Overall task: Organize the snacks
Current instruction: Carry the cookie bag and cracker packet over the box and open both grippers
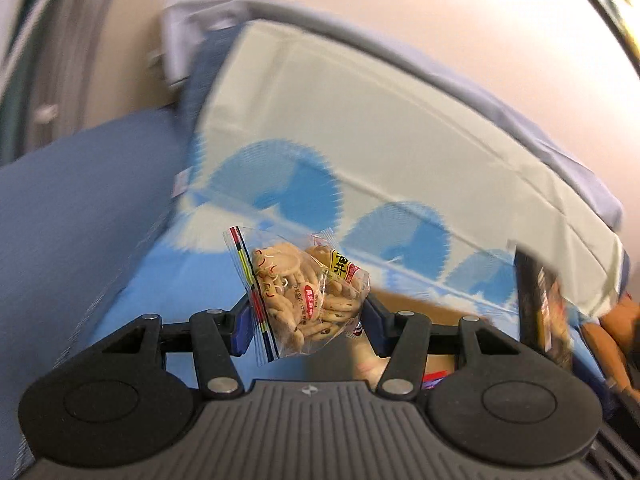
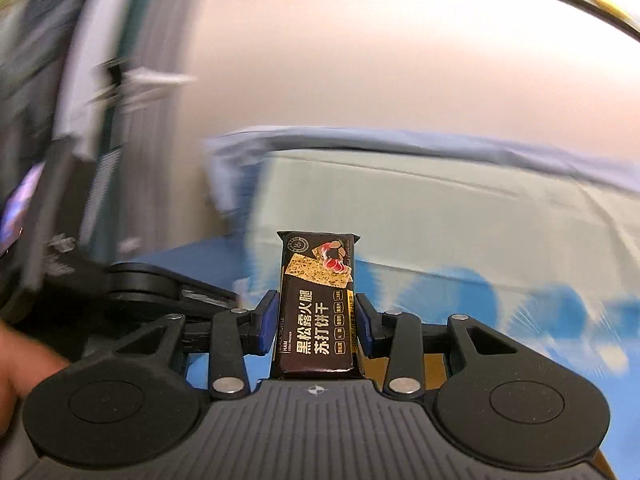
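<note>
Left gripper (image 1: 306, 316): matt black plastic links, bright metal rivets, ribbed grey housing, blue pads. Between pads, clear glossy film cookie bag (image 1: 304, 300), crinkled. Behind bag, blue-and-white cloth (image 1: 280, 184), soft matt, blurred. Right gripper (image 2: 316, 316): same matt plastic, metal rivets. Between its pads, cracker pack (image 2: 316, 304): smooth dark glossy wrapper, printed. Beyond pack, plain matt wall (image 2: 400, 60).

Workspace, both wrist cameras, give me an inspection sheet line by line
Surface: blue cloth, blurred.
Job's things: clear biscuit bag; dark cracker pack, upright.
Clutter: cardboard box, partly hidden.
Grippers: left gripper shut on the bag; right gripper shut on the pack.
Cables: nothing seen.
Surroundings: pale folded sheet, beige wall.
</note>
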The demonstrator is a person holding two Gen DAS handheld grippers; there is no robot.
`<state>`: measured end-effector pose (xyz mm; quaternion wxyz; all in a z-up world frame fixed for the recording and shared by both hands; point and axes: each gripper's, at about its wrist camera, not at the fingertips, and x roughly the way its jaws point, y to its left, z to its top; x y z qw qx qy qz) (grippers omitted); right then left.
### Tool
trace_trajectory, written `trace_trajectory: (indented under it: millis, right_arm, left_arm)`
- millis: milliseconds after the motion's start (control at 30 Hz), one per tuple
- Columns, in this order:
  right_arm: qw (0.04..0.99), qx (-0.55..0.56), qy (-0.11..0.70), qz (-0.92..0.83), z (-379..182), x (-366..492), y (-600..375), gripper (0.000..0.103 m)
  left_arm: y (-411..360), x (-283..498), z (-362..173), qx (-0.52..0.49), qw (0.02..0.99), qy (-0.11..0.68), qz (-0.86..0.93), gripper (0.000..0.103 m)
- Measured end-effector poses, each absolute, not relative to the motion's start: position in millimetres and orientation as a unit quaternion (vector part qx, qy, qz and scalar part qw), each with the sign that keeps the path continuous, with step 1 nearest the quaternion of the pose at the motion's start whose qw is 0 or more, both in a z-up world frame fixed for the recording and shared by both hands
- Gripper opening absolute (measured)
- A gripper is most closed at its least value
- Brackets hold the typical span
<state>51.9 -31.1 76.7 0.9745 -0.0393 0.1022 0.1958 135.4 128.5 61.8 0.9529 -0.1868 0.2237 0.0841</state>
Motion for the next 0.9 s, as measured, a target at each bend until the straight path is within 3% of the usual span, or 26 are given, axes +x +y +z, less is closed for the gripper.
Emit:
trace_trajectory:
  millis: [133,167,200,267,567,767,833,900]
  right_arm:
    - [0.982,0.016,0.154,0.105,74,90,-71,0.044]
    - [0.982,0.022,0.169,0.084,71,98,-78,0.056]
    - [0.981,0.029,0.177,0.067,68,102,-84,0.077]
    - [0.979,0.054,0.194,0.045,65,110,-97,0.089]
    - [0.974,0.053,0.214,0.043,58,108,-106,0.102]
    - [0.972,0.034,0.224,0.061,61,98,-103,0.102]
    - [0.972,0.029,0.223,0.068,64,92,-106,0.102]
    - [0.972,0.03,0.224,0.061,70,86,-110,0.102]
  left_arm:
    - [79,168,90,-0.146,0.97,0.192,0.028,0.067]
    - [68,173,95,-0.137,0.974,0.182,0.012,0.073]
    - [58,175,101,-0.128,0.977,0.172,-0.001,0.081]
    - [41,174,109,-0.112,0.982,0.148,-0.019,0.088]
    - [37,121,102,-0.1,0.983,0.154,-0.008,0.091]
    - [59,76,95,-0.092,0.981,0.167,0.046,0.091]
    - [67,64,93,-0.105,0.977,0.18,0.056,0.101]
    - [74,52,87,-0.128,0.971,0.195,0.056,0.102]
